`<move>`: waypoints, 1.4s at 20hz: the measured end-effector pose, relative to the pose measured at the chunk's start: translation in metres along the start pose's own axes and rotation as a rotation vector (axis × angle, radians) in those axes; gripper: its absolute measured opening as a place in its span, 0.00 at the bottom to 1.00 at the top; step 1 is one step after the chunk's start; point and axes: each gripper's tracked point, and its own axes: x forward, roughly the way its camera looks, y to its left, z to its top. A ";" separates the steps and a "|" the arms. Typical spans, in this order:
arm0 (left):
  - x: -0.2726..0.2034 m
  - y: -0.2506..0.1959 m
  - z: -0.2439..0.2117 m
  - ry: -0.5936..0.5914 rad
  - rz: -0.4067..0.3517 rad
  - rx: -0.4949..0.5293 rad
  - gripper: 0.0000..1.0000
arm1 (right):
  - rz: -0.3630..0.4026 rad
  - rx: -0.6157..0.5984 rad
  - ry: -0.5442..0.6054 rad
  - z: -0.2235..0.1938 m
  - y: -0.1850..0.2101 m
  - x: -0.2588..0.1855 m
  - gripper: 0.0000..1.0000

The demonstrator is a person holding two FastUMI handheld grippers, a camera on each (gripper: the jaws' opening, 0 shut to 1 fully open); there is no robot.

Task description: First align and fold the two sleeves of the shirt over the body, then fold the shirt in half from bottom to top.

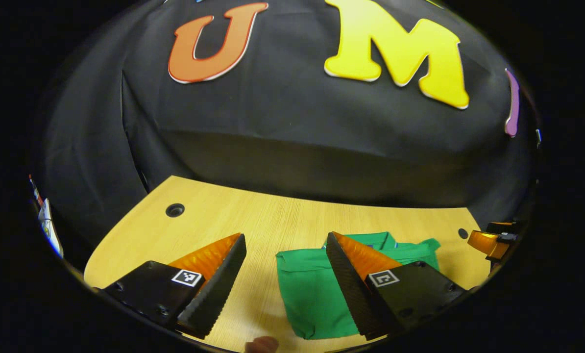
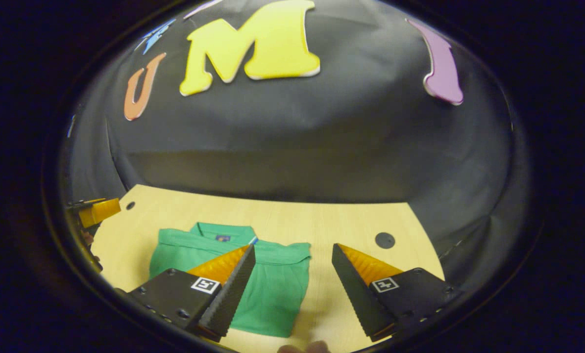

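Shirt (image 2: 273,289) lies folded on table (image 2: 351,220), both claws spread above.

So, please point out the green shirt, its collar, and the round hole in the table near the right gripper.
green shirt (image 2: 273,289), right gripper view, on its folded body.
collar (image 2: 224,230), right gripper view, on its top edge.
round hole (image 2: 384,240), right gripper view, on its middle.

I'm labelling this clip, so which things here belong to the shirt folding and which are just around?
Belongs to the job:
green shirt, lying folded on the table
left gripper, open
right gripper, open

Just around:
wooden table
cable holes in the table
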 end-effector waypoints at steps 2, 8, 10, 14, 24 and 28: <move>-0.048 -0.004 0.022 -0.077 -0.013 0.024 1.00 | -0.008 -0.011 -0.092 0.016 0.010 -0.061 0.96; -0.220 -0.018 0.070 -0.265 -0.040 0.066 1.00 | -0.040 -0.036 -0.369 0.042 0.025 -0.239 0.96; -0.259 -0.023 0.070 -0.301 -0.061 0.074 1.00 | -0.048 -0.036 -0.432 0.040 0.033 -0.293 0.96; -0.337 -0.040 0.063 -0.366 -0.107 0.059 1.00 | -0.048 -0.020 -0.499 0.025 0.051 -0.371 0.96; -0.389 -0.044 0.064 -0.434 -0.115 0.081 1.00 | -0.070 0.016 -0.574 0.020 0.055 -0.423 0.97; -0.392 -0.045 0.065 -0.435 -0.119 0.075 1.00 | -0.063 0.015 -0.575 0.016 0.060 -0.428 0.97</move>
